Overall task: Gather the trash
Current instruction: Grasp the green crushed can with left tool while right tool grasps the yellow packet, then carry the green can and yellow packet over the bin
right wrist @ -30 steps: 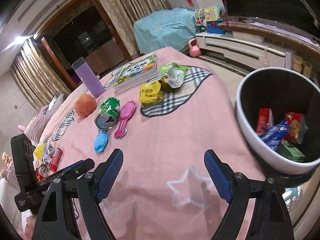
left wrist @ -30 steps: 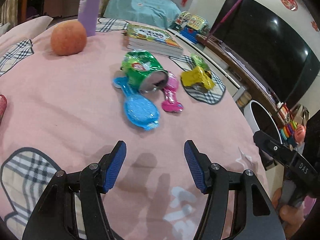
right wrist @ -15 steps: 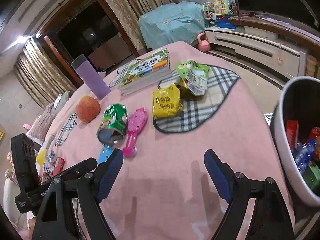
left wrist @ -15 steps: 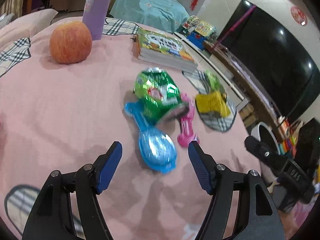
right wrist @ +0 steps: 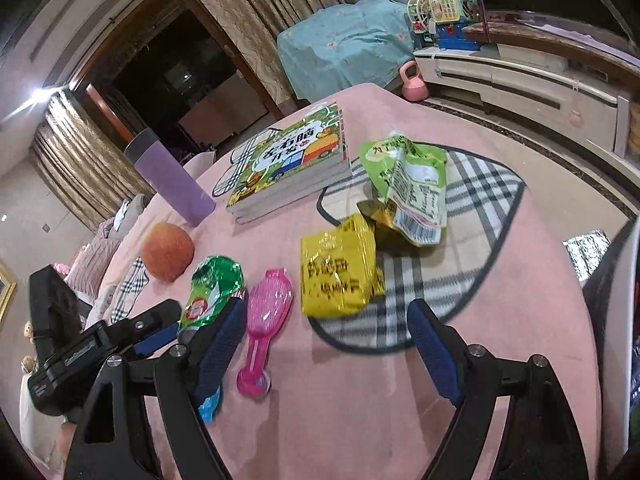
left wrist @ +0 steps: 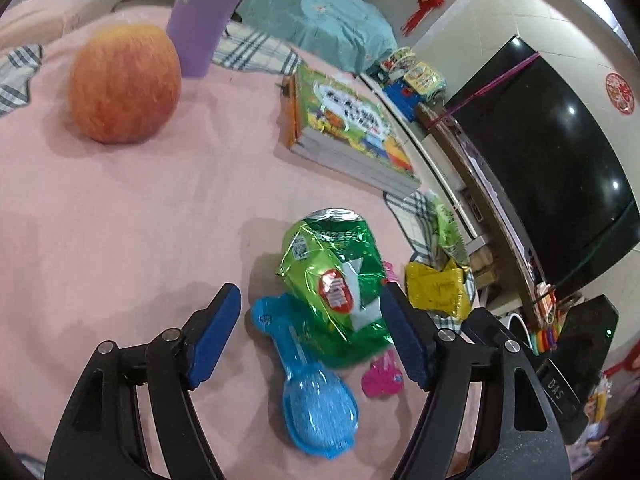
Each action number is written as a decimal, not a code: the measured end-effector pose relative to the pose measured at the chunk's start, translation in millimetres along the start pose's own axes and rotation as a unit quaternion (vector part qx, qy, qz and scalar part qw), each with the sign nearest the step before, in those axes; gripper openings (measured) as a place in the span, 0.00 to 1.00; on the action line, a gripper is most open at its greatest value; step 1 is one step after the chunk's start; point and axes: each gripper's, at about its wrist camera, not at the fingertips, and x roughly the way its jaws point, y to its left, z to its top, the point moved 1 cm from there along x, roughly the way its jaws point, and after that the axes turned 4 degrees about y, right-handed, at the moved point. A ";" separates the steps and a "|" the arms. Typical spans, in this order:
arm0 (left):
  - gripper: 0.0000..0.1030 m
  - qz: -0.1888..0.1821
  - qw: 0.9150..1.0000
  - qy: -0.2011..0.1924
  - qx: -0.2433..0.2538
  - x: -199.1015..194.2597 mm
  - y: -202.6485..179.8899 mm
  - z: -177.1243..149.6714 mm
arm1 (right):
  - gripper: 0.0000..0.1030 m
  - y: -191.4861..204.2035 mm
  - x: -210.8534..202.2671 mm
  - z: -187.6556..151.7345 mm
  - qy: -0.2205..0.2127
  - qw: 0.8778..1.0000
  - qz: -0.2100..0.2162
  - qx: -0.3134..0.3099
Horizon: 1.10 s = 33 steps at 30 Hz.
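A crushed green can (left wrist: pixel 336 280) lies on the pink tablecloth, across a blue brush (left wrist: pixel 312 392) and beside a pink brush (left wrist: pixel 382 372). My left gripper (left wrist: pixel 310 328) hangs just short of the can. Its jaws are opening and the can's near end sits between the fingertips, untouched. A yellow packet (right wrist: pixel 340 276) and a light green packet (right wrist: pixel 408 188) lie on a plaid patch. My right gripper (right wrist: pixel 326 346) hovers close in front of the yellow packet. Its jaws are closing with nothing between the pads. The left gripper (right wrist: pixel 100 344) shows at the lower left of the right wrist view.
An apple (left wrist: pixel 124 84), a purple bottle (left wrist: pixel 204 16) and a stack of books (left wrist: pixel 344 120) stand farther back on the table. The white wall of a bin (right wrist: pixel 616 360) shows at the right edge, past the table's rim. A TV cabinet (right wrist: pixel 520 80) runs behind.
Both grippers have moved forward across the table toward the trash, which now looms larger. The left jaws have spread wider. The bin has slid almost out of the right wrist view.
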 end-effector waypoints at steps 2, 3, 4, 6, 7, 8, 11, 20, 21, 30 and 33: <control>0.71 -0.004 1.000 0.008 0.008 7.7 -2.6 0.9 | 0.56 0.8 4.0 2.5 0.006 1.000 0.000 -0.007; 0.71 -0.001 1.000 0.009 0.014 9.3 -4.1 0.0 | 0.41 0.9 6.4 2.9 0.012 1.000 0.000 -0.010; 0.71 0.002 1.000 0.009 0.022 10.7 -6.8 -0.9 | 0.29 0.8 8.0 2.6 0.016 1.000 0.000 -0.011; 0.65 0.006 0.999 0.003 0.034 10.3 -11.5 -2.4 | 0.15 -0.4 8.2 1.7 0.015 1.000 -0.001 -0.012; 0.61 0.007 0.999 0.001 0.040 10.2 -14.0 -3.2 | 0.08 -0.8 6.4 1.1 0.013 1.000 -0.002 -0.012; 0.54 0.003 0.999 0.000 0.043 9.6 -16.2 -3.6 | 0.07 -1.6 4.1 0.0 0.009 1.000 -0.003 -0.012; 0.32 0.007 0.998 -0.007 0.060 6.2 -23.1 -4.0 | 0.05 -2.1 -7.3 -2.8 -0.004 1.000 0.001 -0.016; 0.30 0.016 0.992 -0.021 0.125 -23.6 -53.9 -32.1 | 0.01 -9.8 -53.1 -20.6 -0.030 0.999 0.005 -0.016; 0.30 0.017 0.990 -0.022 0.136 -28.1 -59.5 -38.3 | 0.01 -10.4 -57.6 -22.8 -0.032 0.999 0.006 -0.015; 0.30 0.003 0.982 0.006 0.188 -52.3 -90.9 -94.0 | 0.01 -23.0 -104.5 -59.8 -0.046 0.999 0.004 -0.010; 0.30 0.004 0.979 0.005 0.202 -56.4 -103.1 -110.4 | 0.01 -26.7 -116.1 -71.7 -0.051 0.999 -0.002 -0.007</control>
